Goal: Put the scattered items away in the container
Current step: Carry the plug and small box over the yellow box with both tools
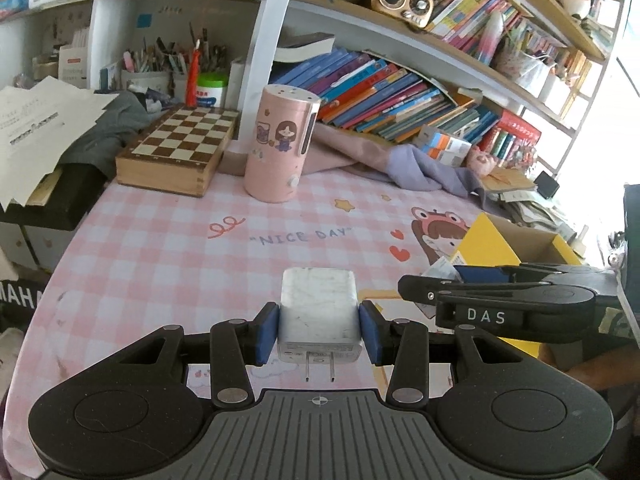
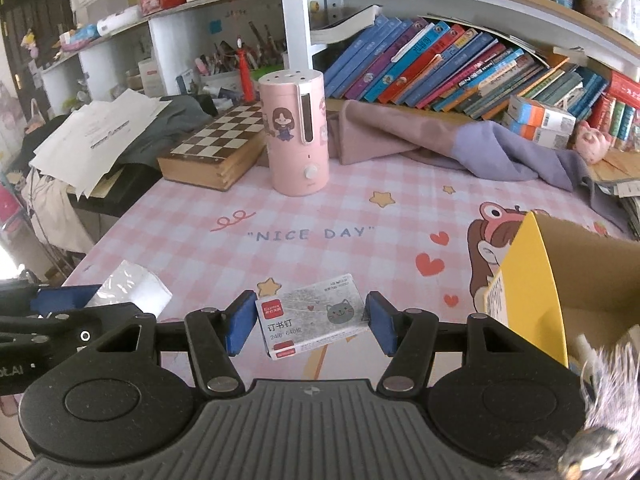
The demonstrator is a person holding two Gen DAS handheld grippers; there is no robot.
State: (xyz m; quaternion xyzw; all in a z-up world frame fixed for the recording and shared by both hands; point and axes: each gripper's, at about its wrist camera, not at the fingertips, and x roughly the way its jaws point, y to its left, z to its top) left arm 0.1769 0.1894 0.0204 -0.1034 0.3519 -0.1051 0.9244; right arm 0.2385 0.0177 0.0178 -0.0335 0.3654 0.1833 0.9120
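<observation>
In the left wrist view my left gripper (image 1: 318, 328) is shut on a white plug charger (image 1: 318, 312), its two prongs pointing back at the camera, just above the pink checked mat. In the right wrist view my right gripper (image 2: 310, 322) has its blue pads on both sides of a small staples box (image 2: 310, 318) with a grey cat on it; the pads look close to its ends but a small gap shows, so the grip is unclear. The yellow cardboard box (image 2: 528, 280) stands open at the right; it also shows in the left wrist view (image 1: 486, 246).
A pink cylindrical humidifier (image 1: 282, 144) and a wooden chessboard box (image 1: 176, 152) stand at the back of the mat. A folded pink and purple cloth (image 2: 440, 140) lies under the bookshelf. Papers (image 1: 36, 128) pile at the left edge.
</observation>
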